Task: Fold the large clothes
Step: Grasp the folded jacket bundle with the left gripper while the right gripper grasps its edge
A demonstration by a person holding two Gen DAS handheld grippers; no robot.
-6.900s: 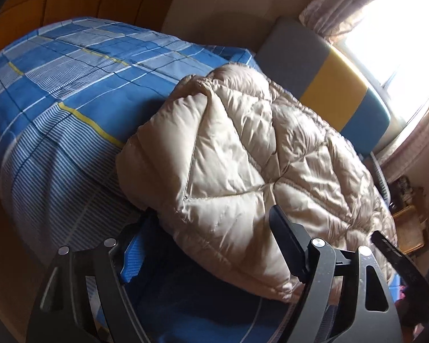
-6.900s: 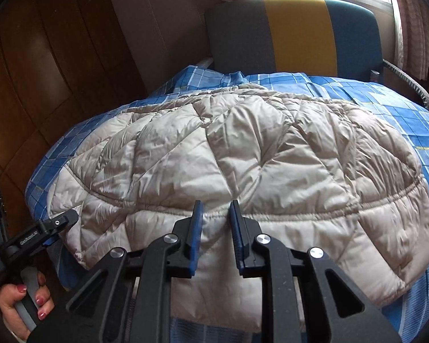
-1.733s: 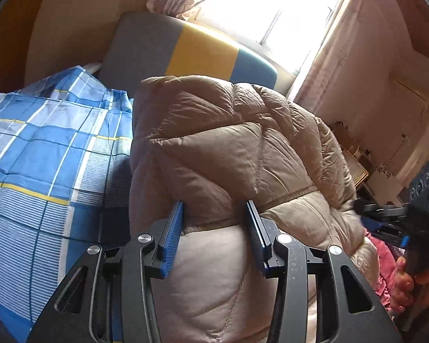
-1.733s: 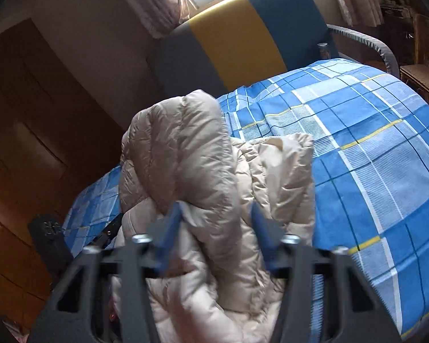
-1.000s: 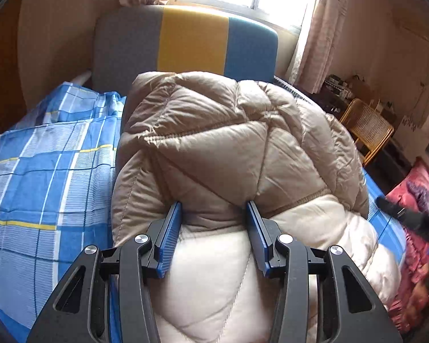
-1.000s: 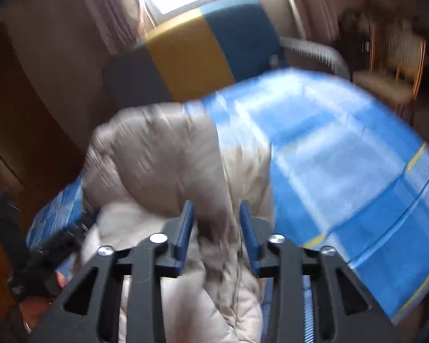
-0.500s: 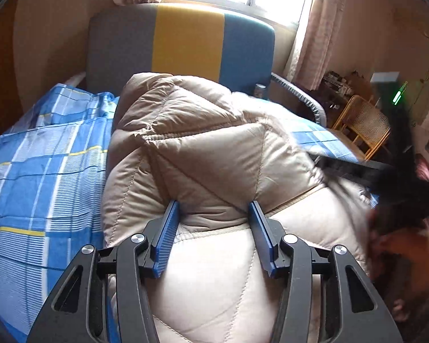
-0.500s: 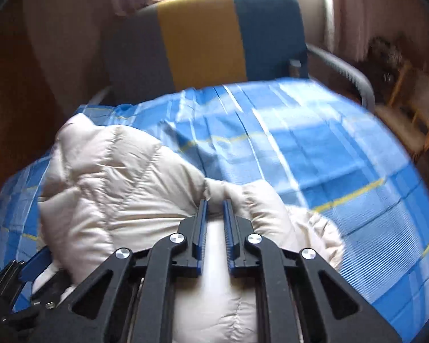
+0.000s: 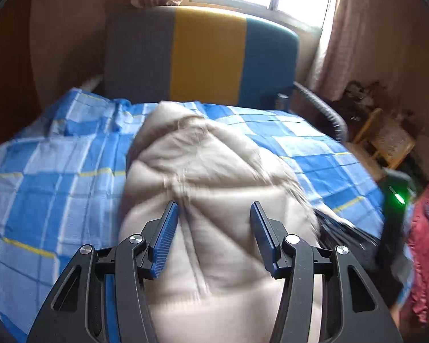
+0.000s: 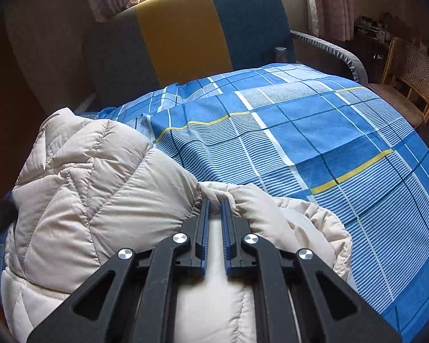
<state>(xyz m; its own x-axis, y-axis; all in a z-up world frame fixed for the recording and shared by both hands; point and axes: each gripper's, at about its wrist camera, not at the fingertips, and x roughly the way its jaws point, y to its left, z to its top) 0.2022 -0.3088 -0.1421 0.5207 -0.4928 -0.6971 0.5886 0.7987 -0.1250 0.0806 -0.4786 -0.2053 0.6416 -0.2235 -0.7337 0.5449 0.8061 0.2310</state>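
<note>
Left wrist view first: your left gripper (image 9: 213, 235) is spread wide, its blue pads straddling the bulk of the beige down jacket (image 9: 211, 177) without visibly pinching it. The jacket is motion-blurred here, piled in a rounded heap from six o'clock toward twelve, lying on the blue plaid bedspread (image 9: 51, 188). At twelve o'clock stands the grey, yellow and blue headboard (image 9: 206, 54); at three o'clock a green indicator light (image 9: 399, 198) shows on the other tool's body.

Right wrist view next: the jacket fills nine to six o'clock, its quilted upper fold humped at nine. Your right gripper (image 10: 214, 214) is pressed nearly together, pinching a gathered ridge of the jacket's edge right at the fingertips. The bedspread runs clear from one to four o'clock, with a cane chair (image 10: 411, 80) at two.

To fold well, I judge you should keep that right pinch firm, close the left pads on a matching edge rather than the puffy middle, then lay both down level so the padding flattens instead of springing back.
</note>
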